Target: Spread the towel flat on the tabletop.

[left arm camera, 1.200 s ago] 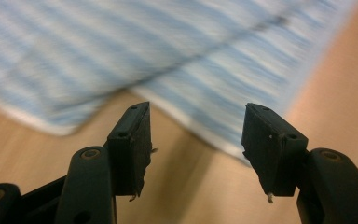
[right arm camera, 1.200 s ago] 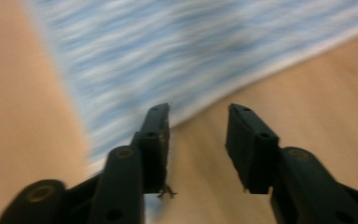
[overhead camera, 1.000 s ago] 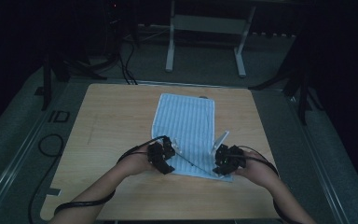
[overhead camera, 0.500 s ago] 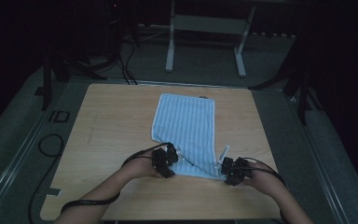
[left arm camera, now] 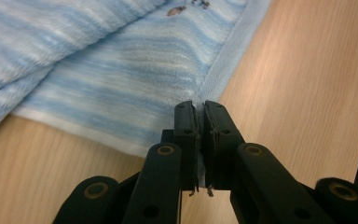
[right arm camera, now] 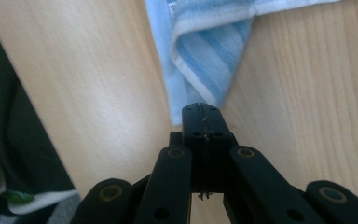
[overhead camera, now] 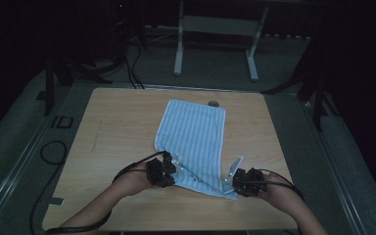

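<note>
Both tongs (overhead camera: 162, 171) (overhead camera: 242, 182) just closed, clamping the towel's (overhead camera: 196, 137) near corners — apparently slightly lifted.

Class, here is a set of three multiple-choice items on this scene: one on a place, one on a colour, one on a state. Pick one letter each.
1. Where does the towel lie?
A. on the wooden table
B. on the floor
C. on a chair

2. What colour is the towel?
A. red check
B. plain black
C. light blue stripes

3. How do the left gripper and the right gripper stand?
A. both wide open
B. each shut on the towel
C. one lying loose on the table

Key: 1 A, it lies on the tabletop; 2 C, striped pile shows in the left gripper view; 3 B, cloth is pinched between both pairs of jaws.
</note>
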`<state>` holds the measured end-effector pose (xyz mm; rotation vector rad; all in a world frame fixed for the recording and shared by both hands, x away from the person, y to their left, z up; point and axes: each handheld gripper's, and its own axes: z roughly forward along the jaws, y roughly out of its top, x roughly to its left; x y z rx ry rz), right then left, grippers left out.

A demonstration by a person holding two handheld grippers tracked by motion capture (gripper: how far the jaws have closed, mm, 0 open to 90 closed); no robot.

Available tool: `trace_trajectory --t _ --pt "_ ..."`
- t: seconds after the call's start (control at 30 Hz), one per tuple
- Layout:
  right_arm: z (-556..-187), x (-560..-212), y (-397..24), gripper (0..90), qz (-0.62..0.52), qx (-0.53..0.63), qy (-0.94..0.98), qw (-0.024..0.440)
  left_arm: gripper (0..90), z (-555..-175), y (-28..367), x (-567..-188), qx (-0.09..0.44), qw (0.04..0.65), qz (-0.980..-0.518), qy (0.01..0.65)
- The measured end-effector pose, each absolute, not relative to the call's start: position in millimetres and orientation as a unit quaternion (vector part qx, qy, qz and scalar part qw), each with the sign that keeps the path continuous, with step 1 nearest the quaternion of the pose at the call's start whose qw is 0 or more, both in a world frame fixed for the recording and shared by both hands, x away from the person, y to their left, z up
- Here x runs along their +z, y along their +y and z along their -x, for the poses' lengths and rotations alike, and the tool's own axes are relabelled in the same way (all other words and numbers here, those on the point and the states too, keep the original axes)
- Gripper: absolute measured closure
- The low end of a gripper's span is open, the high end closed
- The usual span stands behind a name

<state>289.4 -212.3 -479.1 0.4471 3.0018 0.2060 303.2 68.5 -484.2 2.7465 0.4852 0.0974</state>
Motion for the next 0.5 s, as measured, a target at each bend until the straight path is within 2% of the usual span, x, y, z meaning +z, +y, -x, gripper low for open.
trace_trajectory --t 0.07,0.1,0.17,0.2,0.27,0.4,0.5 --pt "-281 -488 -208 78.9 -0.138 0.068 0.987 0.044 84.9 -303 71 -482 0.029 0.181 -0.967 0.177" --pt "-277 -494 -205 71.2 -0.132 0.062 0.988 0.044 84.9 -303 71 -481 0.029 0.183 -0.966 0.178" --pt "-273 -505 -201 71.0 -0.130 0.056 0.989 0.045 84.9 -305 72 -478 0.034 0.183 -0.966 0.178" --pt "-272 -509 -200 67.8 -0.127 0.054 0.989 0.047 84.9 -305 72 -478 0.034 0.183 -0.967 0.176" --pt "-273 -515 -197 68.0 -0.122 0.043 0.990 0.063 84.9 -306 71 -478 0.036 0.179 -0.967 0.176" --pt "-279 -517 -194 71.3 -0.120 0.040 0.990 0.065 84.9 -309 70 -481 0.028 0.180 -0.967 0.177" --pt "-281 -517 -191 80.1 -0.116 0.033 0.990 0.069 84.8 -312 71 -486 0.027 0.180 -0.966 0.186"
